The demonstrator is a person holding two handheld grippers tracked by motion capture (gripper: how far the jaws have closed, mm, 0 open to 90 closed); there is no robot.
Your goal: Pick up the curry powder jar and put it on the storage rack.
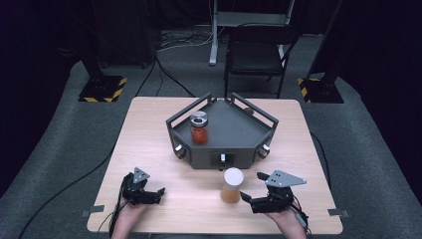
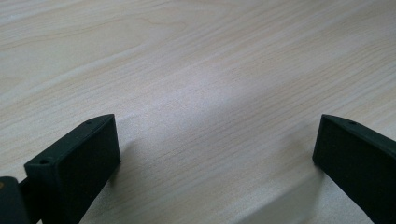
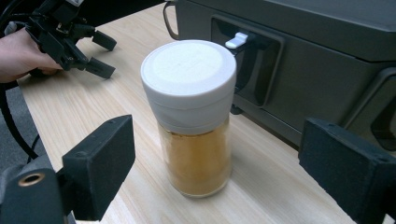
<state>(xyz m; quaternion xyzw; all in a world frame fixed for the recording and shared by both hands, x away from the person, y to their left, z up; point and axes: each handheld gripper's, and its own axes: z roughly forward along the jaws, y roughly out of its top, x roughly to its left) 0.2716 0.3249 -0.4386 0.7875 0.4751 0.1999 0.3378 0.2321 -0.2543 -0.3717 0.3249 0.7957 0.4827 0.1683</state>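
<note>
High view: light wooden tabletop (image 1: 149,129), dark grey angular tray (image 1: 239,134) at its centre, red-filled jar with metal lid (image 1: 199,128) standing upright inside at the tray's left part. Spice jar (image 1: 232,185) with white cap and amber-orange contents upright on the tabletop, just in front of the tray's near wall, apart from it. Right claw (image 1: 251,186) near the front edge, held in a hand, aimed left at the spice jar; one fingertip just beside the glass, contact hard to judge from above. Left claw (image 1: 160,195) at the front left, resting low, well apart from the jar.

Right gripper view: spice jar (image 3: 195,116) upright between the two black jaws, gaps visible on both sides, pads not pressing; right claw (image 3: 215,172) open around it, nothing gripped. Tray's front wall close behind, small white latch (image 3: 236,40) in a recess.

Left gripper view: left claw (image 2: 217,154) wide open over bare wood, nothing between the jaws.
</note>
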